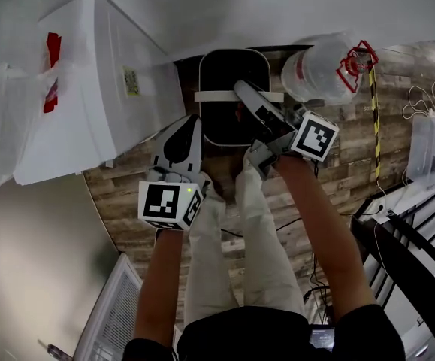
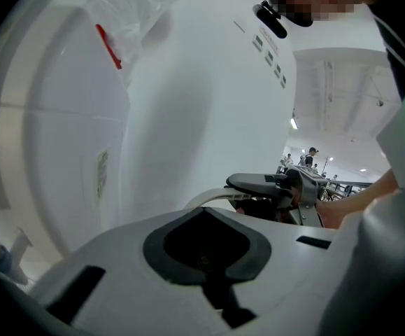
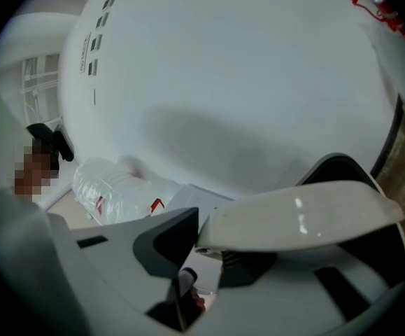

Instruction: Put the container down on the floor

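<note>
A black container [image 1: 228,66] with a pale rim and a white handle [image 1: 215,95] is by the wall, over the wooden floor. Whether its base touches the floor I cannot tell. My right gripper [image 1: 249,98] reaches over it from the right and is shut on the handle. In the right gripper view the handle [image 3: 300,215] lies across the right gripper [image 3: 202,222], with the container's dark rim [image 3: 342,165] behind. My left gripper [image 1: 187,125] is shut on nothing at the container's near left corner. The left gripper view shows the left gripper [image 2: 205,219] with its tips together, and the handle [image 2: 209,198] beyond.
A big white appliance [image 1: 89,81] stands close on the left, with a clear plastic bag [image 1: 7,96] beside it. A large clear water bottle [image 1: 322,70] with a red cap lies right of the container. Cables, a clear box [image 1: 431,145] and a black rack [image 1: 420,232] are at the right.
</note>
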